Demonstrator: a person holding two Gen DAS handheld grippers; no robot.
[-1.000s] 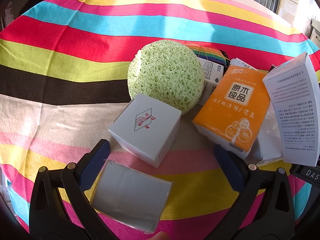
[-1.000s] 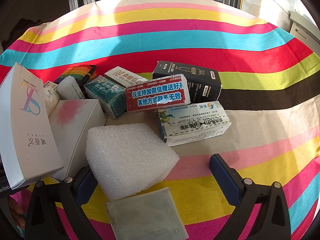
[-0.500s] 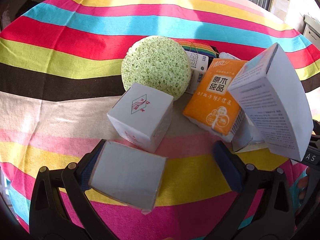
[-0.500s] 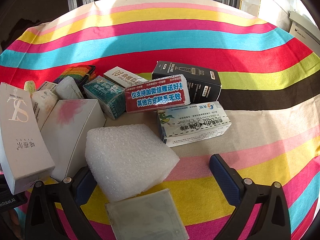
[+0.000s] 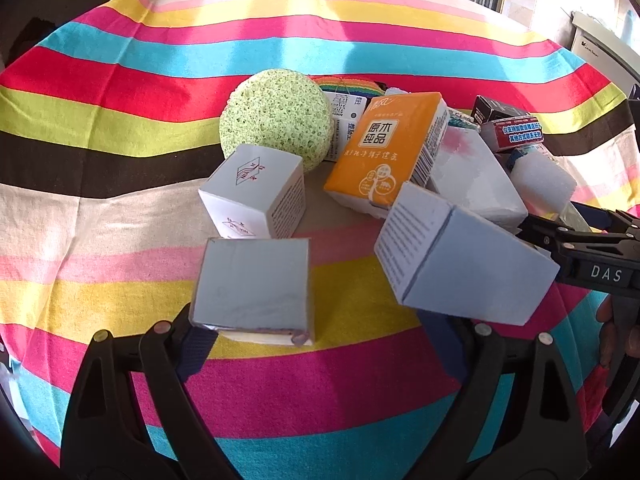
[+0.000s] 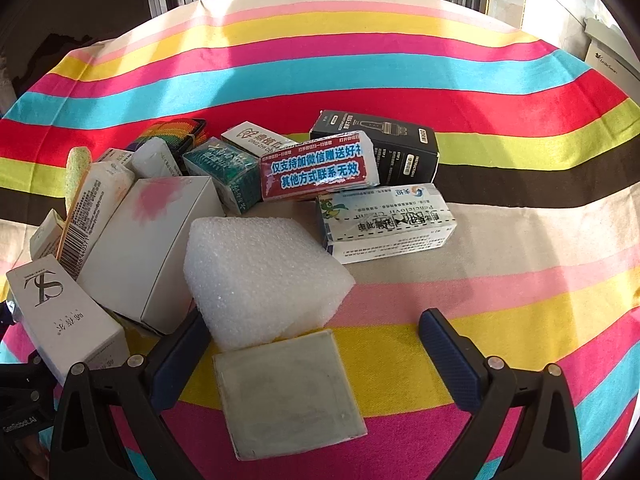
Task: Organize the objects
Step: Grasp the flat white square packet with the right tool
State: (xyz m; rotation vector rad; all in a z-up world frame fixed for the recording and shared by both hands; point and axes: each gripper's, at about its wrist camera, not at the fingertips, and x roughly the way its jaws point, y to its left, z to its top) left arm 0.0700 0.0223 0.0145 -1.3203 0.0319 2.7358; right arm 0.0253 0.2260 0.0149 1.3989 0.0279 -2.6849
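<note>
**Left wrist view.** The left gripper (image 5: 320, 344) stands apart. Its jaws have just been closing in, and the grey square box (image 5: 252, 288) lies between them. One pad seems to touch the box's near corner and the other is clear of it, so there is no grip yet. The step in hand looks like picking up this box. The next move calls for centring the jaws on its two flanks before squeezing. The box lies well apart from the white foam block (image 5: 540, 184), on the near side of the pile. Counted here: one green round sponge (image 5: 276, 116), one orange tissue pack (image 5: 388, 148), one white cube box (image 5: 252, 196) and one tilted long white carton (image 5: 460, 264).

**Right wrist view.** The right gripper (image 6: 310, 328) is spread wide and clamped on nothing. One pale square slab (image 6: 288, 392) lies between its jaws, just in front of the foam block (image 6: 260, 276). Behind the block are one black box (image 6: 384, 152), one red-labelled pack (image 6: 320, 168), one teal box (image 6: 224, 172) and one white medicine carton (image 6: 388, 220).
</note>
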